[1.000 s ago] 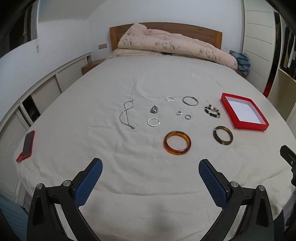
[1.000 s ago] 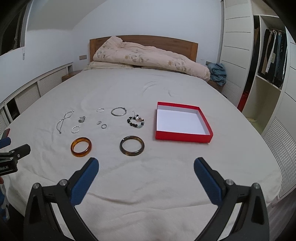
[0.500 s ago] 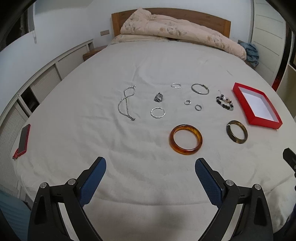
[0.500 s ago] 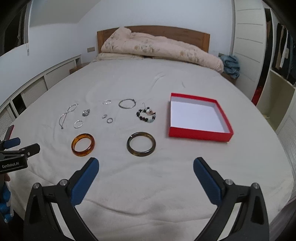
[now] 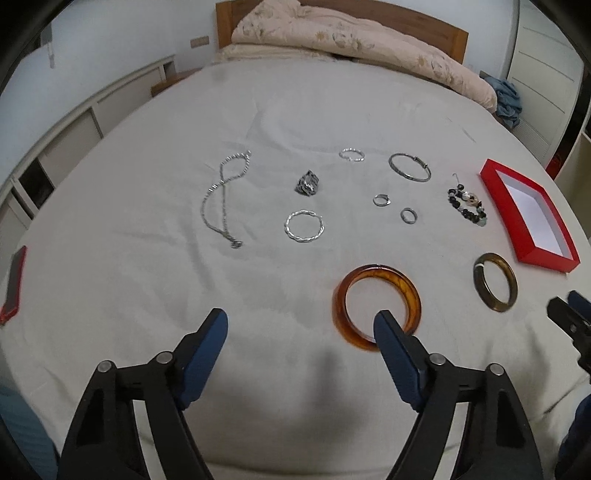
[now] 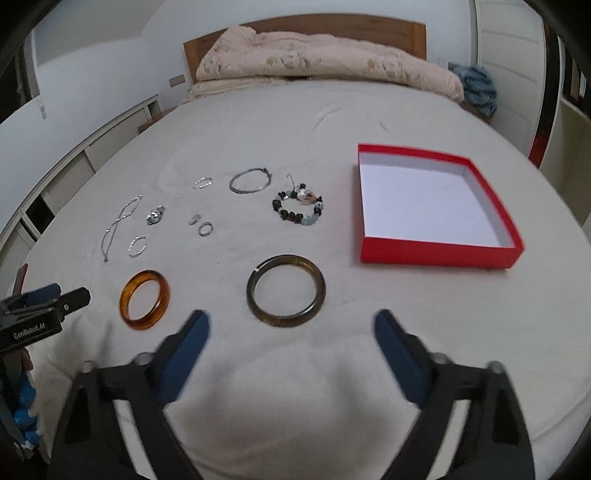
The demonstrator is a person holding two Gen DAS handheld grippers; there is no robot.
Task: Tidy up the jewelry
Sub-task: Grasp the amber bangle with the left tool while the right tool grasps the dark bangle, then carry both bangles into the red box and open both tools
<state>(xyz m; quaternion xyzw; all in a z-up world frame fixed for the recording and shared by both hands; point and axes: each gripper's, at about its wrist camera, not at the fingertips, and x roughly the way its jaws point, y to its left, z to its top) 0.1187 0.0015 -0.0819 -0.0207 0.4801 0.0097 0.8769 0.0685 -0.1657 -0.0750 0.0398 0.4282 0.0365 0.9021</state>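
White bed (image 5: 147,288): we list an amber bangle (image 5: 376,306), dark bangle (image 6: 286,291), silver pieces, and an empty red box (image 6: 436,254) alongside. Our left gripper (image 5: 301,323) and right gripper (image 6: 291,325) gape wide, holding nothing.

Glossy amber bangle (image 5: 376,305), matt cloth bedsheet (image 5: 147,280).

A home bedroom is showing here. A wide bed (image 6: 332,122) under a pale sheet is filling both views, with a wooden headboard (image 6: 332,27) rising at its far end and a floral duvet (image 6: 332,59) lying bunched against it. White panelled cupboards (image 5: 74,125) are running along the bed's left side, and wardrobe doors (image 6: 506,55) are standing to its right.
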